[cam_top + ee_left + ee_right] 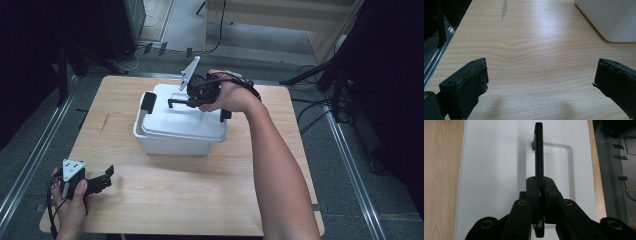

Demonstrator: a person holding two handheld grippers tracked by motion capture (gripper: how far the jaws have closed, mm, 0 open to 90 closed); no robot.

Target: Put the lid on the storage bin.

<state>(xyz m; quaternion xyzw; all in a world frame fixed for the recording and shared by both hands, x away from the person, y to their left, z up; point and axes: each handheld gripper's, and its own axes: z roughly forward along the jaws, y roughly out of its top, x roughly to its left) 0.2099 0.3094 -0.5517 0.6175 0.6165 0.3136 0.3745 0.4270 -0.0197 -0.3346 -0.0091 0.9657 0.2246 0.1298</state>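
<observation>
High view: white box (175, 135) sits centre of the frame on the table (165, 200), lid (185, 120) on, black latch at each end. Right gripper (175, 103) reaches in from the right, above the lid, jaws pinched on the black handle (182, 102), which is lifted off the lid top. Left gripper (107, 175) rests lower left, well apart from the box.

Left gripper view: jaws spread wide, nothing between, bare table below; box corner (614, 22) upper right.

Right gripper view: jaws closed on the thin handle (539, 152), which stands edge-on up the middle; recess in lid (494, 170) behind.

Handling guess: rigid plastic, light, smooth and a bit slippery; the handle is the place to grip. No labels or writing readable.
</observation>
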